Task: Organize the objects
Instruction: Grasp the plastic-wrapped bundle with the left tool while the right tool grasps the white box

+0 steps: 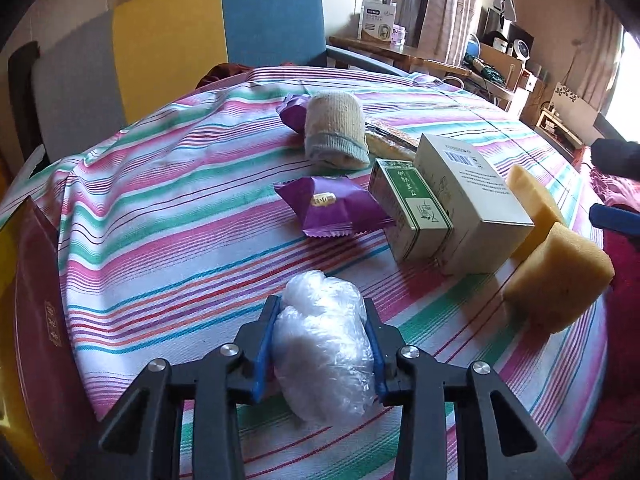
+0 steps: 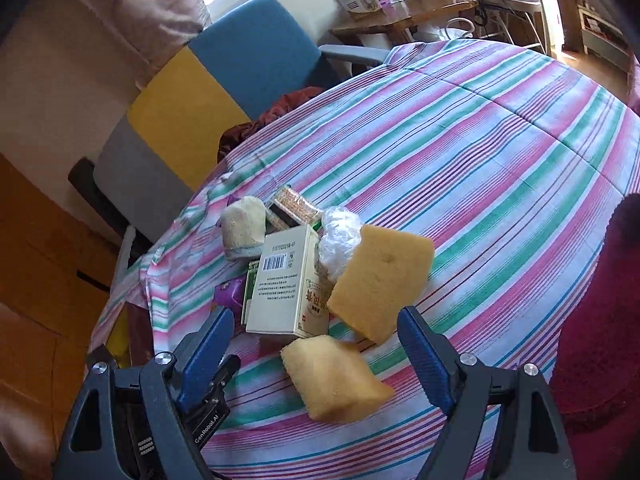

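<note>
Bag (image 1: 324, 344) of crumpled clear plastic sits clamped between the left gripper (image 1: 323, 312) fingers, both blue pads pressed into its sides, close over the near edge of the table (image 1: 160, 208). The bag looks soft, so the grip likely needs only light pressure; squeezing harder could deform or pop it. The step in hand appears to be carrying it to the pile, and setting it down flat beside the boxes before letting go would keep it from rolling.

Right gripper (image 2: 316, 332) is wide open and holds nothing, fingers spread above the near sponge (image 2: 336, 376). If that sponge is next, coming straight down with a finger on each side should work; foam gives, so the close can be firm.

The pile sits toward the table's right side: white box (image 1: 472, 200) touching green box (image 1: 408, 208), far sponge (image 1: 532, 204) just beside the white box, near sponge (image 1: 556, 276) toward the right edge. Purple packet (image 1: 332, 208) lies just left of the green box; cloth roll (image 1: 334, 130) and a second purple packet (image 1: 294, 112) lie further back toward the far edge. A flat patterned packet (image 1: 394, 138) is partly hidden behind the boxes.

The table wears a striped cloth in pink, green and white, rumpled at the far left. A chair (image 1: 168, 36) with grey, yellow and blue panels stands at the far edge. A wooden desk (image 1: 384, 50) with clutter and curtains stands beyond. Red box (image 1: 36, 280) at the left edge.
</note>
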Motion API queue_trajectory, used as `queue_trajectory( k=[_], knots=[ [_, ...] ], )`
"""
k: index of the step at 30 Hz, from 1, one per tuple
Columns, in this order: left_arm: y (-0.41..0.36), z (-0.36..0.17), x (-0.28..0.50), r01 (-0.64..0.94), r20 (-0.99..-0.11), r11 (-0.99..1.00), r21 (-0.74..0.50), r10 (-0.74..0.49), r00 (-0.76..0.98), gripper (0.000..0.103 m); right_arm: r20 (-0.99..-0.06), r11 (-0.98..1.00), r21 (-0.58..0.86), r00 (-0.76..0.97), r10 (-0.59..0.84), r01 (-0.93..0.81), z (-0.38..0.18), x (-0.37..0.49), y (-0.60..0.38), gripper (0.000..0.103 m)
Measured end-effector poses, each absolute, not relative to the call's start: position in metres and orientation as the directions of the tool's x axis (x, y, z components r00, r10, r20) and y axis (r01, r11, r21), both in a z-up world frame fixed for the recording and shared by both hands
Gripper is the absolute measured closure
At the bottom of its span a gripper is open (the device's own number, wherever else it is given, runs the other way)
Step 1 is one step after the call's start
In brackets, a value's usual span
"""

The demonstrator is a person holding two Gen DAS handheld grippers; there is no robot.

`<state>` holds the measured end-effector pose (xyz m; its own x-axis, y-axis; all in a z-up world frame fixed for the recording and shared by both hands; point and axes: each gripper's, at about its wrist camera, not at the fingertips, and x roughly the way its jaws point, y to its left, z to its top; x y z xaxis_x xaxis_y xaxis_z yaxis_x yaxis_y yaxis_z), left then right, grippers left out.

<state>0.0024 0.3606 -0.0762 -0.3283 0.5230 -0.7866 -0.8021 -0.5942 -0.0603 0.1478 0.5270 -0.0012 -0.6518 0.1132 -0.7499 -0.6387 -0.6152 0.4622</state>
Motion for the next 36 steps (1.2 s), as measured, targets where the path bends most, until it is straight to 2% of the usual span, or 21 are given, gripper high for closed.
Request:
queue_trajectory(
  k=[4,8,12,13,15,17,22,36],
  knots=[
    [0.362,-0.076,0.004,-0.806,-0.778,-0.589,-0.059,0.533,-0.332,0.064,-0.792,-0.663,0.419,-0.606,0.067,-0.621,-0.001,0.114,0.516,0.018],
    [0.361,-0.077,0.001,-0.805,-0.771,-0.588,-0.077,0.547,-0.326,0.064,-0.824,-0.687,0.354,-0.560,0.092,-0.635,-0.003,0.078,0.519,0.018],
    [0.360,-0.078,0.002,-0.806,-0.766,-0.587,-0.081,0.554,-0.326,0.064,-0.869,-0.674,0.283,-0.480,0.120,-0.682,-0.031,0.058,0.532,0.019],
    [0.359,-0.078,0.002,-0.806,-0.765,-0.587,-0.083,0.555,-0.325,0.064,-0.873,-0.672,0.279,-0.473,0.120,-0.686,-0.037,0.058,0.533,0.020],
    [0.359,-0.078,0.002,-0.805,-0.763,-0.586,-0.086,0.559,-0.325,0.064,-0.878,-0.694,0.233,-0.455,0.151,-0.681,-0.037,0.058,0.531,0.040],
    [0.359,-0.078,0.002,-0.806,-0.762,-0.587,-0.081,0.558,-0.329,0.064,-0.885,-0.707,0.218,-0.441,0.146,-0.673,-0.042,0.057,0.531,0.048],
    [0.359,-0.078,0.002,-0.805,-0.760,-0.587,-0.085,0.561,-0.328,0.064,-0.896,-0.745,0.149,-0.407,0.176,-0.651,-0.043,0.047,0.524,0.049],
    [0.358,-0.077,0.002,-0.808,-0.758,-0.584,-0.079,0.562,-0.332,0.064,-0.898,-0.755,0.143,-0.405,0.174,-0.640,-0.043,0.048,0.527,0.050]
  ],
)
